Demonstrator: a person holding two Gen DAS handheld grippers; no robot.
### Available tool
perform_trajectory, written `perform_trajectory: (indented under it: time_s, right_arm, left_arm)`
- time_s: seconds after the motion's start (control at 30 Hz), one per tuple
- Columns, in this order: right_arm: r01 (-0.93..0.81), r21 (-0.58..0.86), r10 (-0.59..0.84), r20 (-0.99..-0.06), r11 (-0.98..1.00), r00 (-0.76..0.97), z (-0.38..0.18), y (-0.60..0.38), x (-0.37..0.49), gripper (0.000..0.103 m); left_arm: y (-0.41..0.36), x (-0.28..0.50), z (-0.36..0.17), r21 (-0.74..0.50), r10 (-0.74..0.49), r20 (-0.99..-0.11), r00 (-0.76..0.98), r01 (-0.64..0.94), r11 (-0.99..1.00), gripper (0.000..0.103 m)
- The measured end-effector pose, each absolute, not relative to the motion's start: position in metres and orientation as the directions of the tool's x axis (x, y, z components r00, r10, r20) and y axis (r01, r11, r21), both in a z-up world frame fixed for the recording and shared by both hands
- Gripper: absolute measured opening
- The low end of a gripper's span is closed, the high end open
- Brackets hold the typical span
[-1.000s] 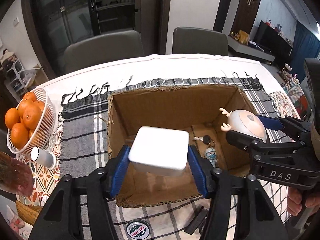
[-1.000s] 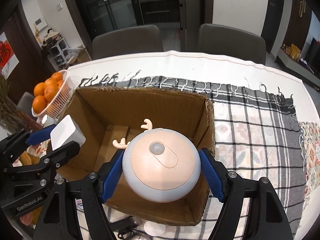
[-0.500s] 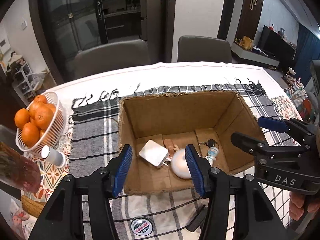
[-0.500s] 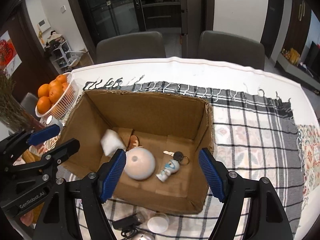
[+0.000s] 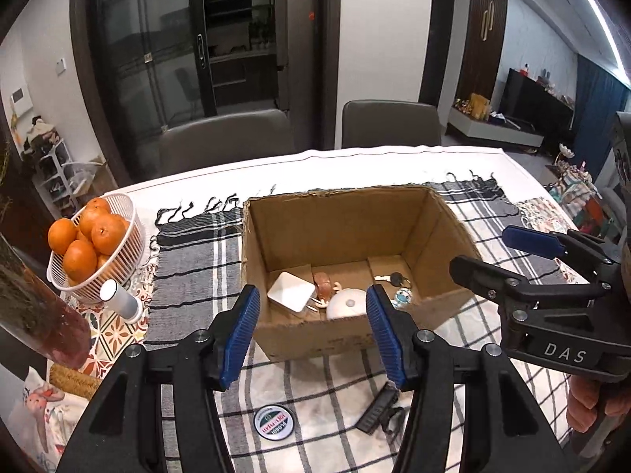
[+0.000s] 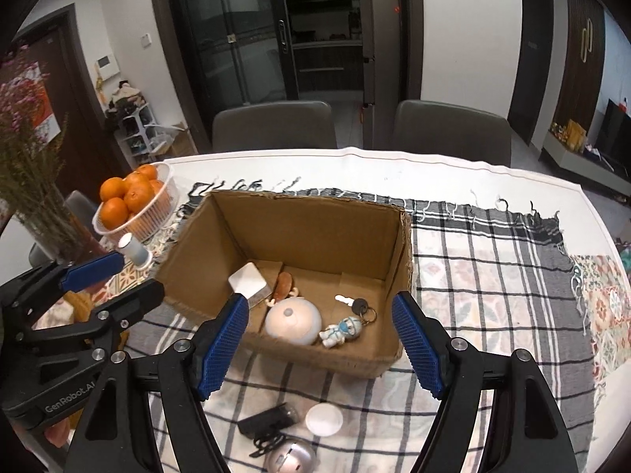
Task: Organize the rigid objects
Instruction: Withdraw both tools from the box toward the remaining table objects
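Note:
An open cardboard box (image 5: pixel 347 216) (image 6: pixel 311 220) stands on the plaid cloth. Inside lie a white square box (image 5: pixel 291 292) (image 6: pixel 248 282), a round white night light with antlers (image 5: pixel 347 307) (image 6: pixel 292 321), a brown item (image 5: pixel 323 284), and a key with an astronaut figure (image 5: pixel 401 297) (image 6: pixel 342 330). My left gripper (image 5: pixel 313 337) is open and empty, above the box's near side. My right gripper (image 6: pixel 321 349) is open and empty there too. In front of the box lie a round tin (image 5: pixel 274 421), a black clip (image 5: pixel 378 408) (image 6: pixel 268 419), a white disc (image 6: pixel 324 419) and a silver mouse (image 6: pixel 292 458).
A white basket of oranges (image 5: pixel 92 244) (image 6: pixel 136 201) and a small white cylinder (image 5: pixel 120 301) (image 6: pixel 134 252) stand left of the box. A vase with dried flowers (image 6: pixel 35 181) is at the far left. Two grey chairs (image 6: pixel 276 126) stand behind the table.
Both grippers opened and dropped the white square box and the night light into the cardboard box, then pulled back and up. Both objects now rest on the box floor.

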State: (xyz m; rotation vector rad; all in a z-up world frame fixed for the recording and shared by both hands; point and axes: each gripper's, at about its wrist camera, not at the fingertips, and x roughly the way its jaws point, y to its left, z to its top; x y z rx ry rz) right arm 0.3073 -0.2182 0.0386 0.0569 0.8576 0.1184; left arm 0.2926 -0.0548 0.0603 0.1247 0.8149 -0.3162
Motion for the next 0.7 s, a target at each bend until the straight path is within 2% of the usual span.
perform_trajectory:
  time_s: [0.4, 0.7]
  right_arm:
    - [-0.116, 0.113, 0.162, -0.747, 0.987, 0.645, 0.037, -0.205, 0.267, 0.076]
    - [-0.128, 0.118, 0.172, -0.791, 0.985, 0.587, 0.016, -0.186, 0.259, 0.076]
  left_arm:
    - [-0.036, 0.245, 0.055, -0.022, -0.236, -0.703, 0.671, 0.311, 0.950, 0.056]
    - [-0.013, 0.232, 0.034, -0.032, -0.210, -0.735, 0.645, 0.277, 0.960, 0.057]
